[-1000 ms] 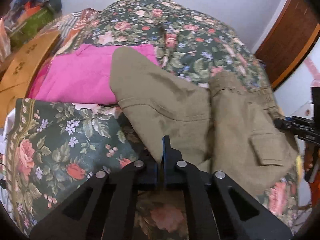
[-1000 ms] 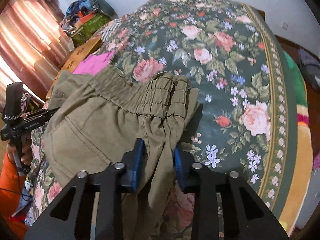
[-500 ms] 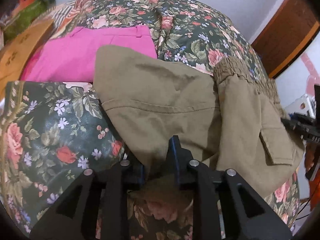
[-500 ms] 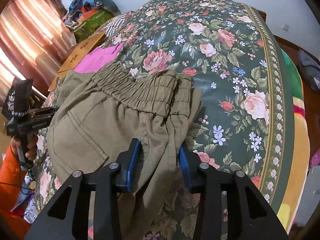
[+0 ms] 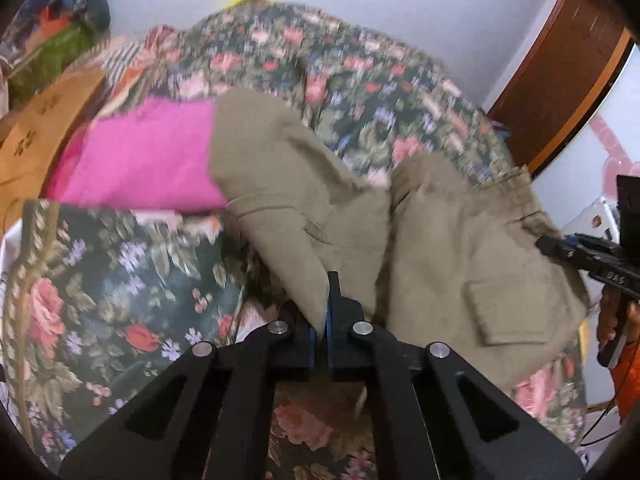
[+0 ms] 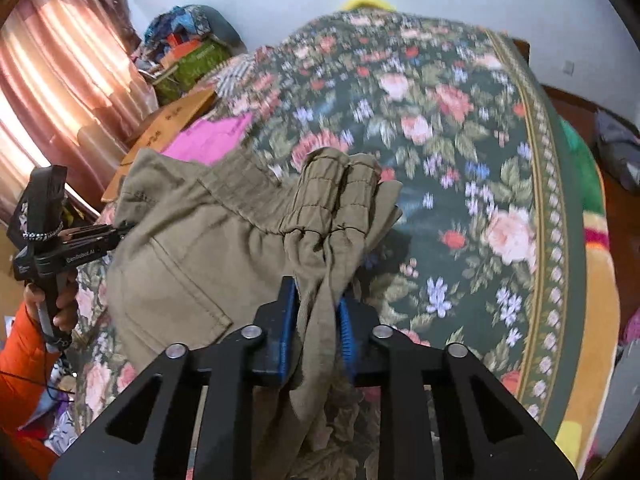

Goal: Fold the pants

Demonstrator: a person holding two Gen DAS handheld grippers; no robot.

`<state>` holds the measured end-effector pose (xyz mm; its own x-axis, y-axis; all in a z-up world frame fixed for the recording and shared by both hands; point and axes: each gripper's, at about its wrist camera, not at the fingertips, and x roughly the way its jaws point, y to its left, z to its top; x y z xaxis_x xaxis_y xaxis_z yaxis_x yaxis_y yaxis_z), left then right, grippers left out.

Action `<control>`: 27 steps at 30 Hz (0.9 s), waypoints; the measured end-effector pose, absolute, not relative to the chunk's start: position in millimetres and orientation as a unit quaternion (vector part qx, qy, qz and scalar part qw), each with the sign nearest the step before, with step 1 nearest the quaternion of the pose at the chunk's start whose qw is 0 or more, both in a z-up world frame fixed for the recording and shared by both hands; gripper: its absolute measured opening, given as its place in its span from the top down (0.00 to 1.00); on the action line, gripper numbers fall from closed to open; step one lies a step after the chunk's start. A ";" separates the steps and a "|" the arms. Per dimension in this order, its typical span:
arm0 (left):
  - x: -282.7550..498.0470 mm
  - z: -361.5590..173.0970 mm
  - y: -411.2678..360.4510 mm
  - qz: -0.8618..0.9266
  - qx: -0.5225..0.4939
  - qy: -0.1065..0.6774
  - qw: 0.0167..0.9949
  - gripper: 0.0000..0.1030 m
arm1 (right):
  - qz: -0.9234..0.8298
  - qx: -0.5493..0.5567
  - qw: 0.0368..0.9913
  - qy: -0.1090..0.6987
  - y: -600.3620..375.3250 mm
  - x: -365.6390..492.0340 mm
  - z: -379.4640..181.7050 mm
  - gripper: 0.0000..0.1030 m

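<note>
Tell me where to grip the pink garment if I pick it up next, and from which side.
Probably the pink garment's near edge, where it lies bare on the bedspread, coming in from the near left side. Its right side is tucked under the pants, so a grab there would drag them. Both grippers are busy now: left and right pinch the pants.

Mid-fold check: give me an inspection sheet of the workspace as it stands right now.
Surface: bed under a floral blanket.
Job's things: olive pants, bunched, elastic waistband raised.
Clutter: pink garment partly under the pants; cardboard box; pile of bags.
Grippers: left hand-held gripper shut on a pant-leg fold; right hand-held gripper shut on gathered fabric below the waistband.
Cables: thin dark cord at the right edge of the left wrist view.
Surroundings: pink curtains, wooden door, white wall.
</note>
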<state>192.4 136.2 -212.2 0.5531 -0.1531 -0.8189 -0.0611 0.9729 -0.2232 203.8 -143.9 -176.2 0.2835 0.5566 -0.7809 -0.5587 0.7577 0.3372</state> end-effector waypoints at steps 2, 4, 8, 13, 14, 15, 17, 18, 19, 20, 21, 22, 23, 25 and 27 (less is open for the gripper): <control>191.0 -197.1 135.2 -0.030 -0.110 0.457 0.882 0.97 | 0.350 0.001 0.805 0.479 -143.3 204.8 -168.6 0.86; 189.0 -182.2 132.6 -0.035 -0.103 0.445 0.889 0.97 | 0.352 0.001 0.809 0.470 -141.4 204.8 -160.4 0.89; 186.7 -169.2 126.9 -0.038 -0.082 0.439 0.894 0.97 | 0.358 -0.007 0.815 0.455 -133.5 200.5 -145.7 0.90; 190.6 -188.9 130.4 -0.034 -0.084 0.469 0.879 0.97 | 0.359 -0.026 0.818 0.449 -128.6 193.7 -142.0 0.90; 189.5 -193.1 133.5 -0.027 -0.087 0.471 0.877 0.97 | 0.357 -0.028 0.818 0.450 -129.0 193.1 -143.9 0.90; 187.9 -195.5 137.7 -0.025 -0.094 0.471 0.877 0.97 | 0.356 -0.028 0.818 0.451 -130.4 192.3 -145.4 0.90; 183.5 -196.8 144.0 -0.029 -0.112 0.468 0.876 0.97 | 0.355 -0.026 0.820 0.448 -133.0 190.6 -145.4 0.90; 180.6 -195.8 144.7 -0.031 -0.116 0.466 0.877 0.97 | 0.355 -0.024 0.821 0.447 -133.9 190.3 -144.4 0.90; 178.6 -193.4 145.2 -0.032 -0.117 0.464 0.878 0.97 | 0.357 -0.022 0.821 0.445 -134.2 190.4 -142.8 0.90; 176.9 -191.0 144.8 -0.032 -0.113 0.461 0.880 0.97 | 0.358 -0.021 0.822 0.443 -133.6 189.9 -140.6 0.90; 174.9 -188.3 143.9 -0.032 -0.109 0.458 0.882 0.97 | 0.359 -0.022 0.823 0.440 -132.4 189.5 -138.1 0.90; 173.2 -184.1 142.4 -0.032 -0.105 0.454 0.884 0.97 | 0.361 -0.022 0.825 0.434 -130.5 188.6 -134.1 0.90; 171.4 -179.4 140.7 -0.032 -0.100 0.449 0.887 0.97 | 0.364 -0.023 0.827 0.428 -128.0 187.8 -129.1 0.90; 169.9 -169.4 139.2 -0.030 -0.091 0.439 0.893 0.97 | 0.368 -0.025 0.831 0.417 -123.5 186.2 -120.4 0.91; 169.5 -158.3 141.3 -0.027 -0.085 0.429 0.899 0.97 | 0.372 -0.029 0.835 0.405 -117.5 185.3 -110.1 0.91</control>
<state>169.5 141.3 -158.3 0.6297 -0.1223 -0.7672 -0.0244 0.9839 -0.1769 185.3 -117.5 -110.1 0.3947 0.5977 -0.6978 -0.6443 0.7215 0.2535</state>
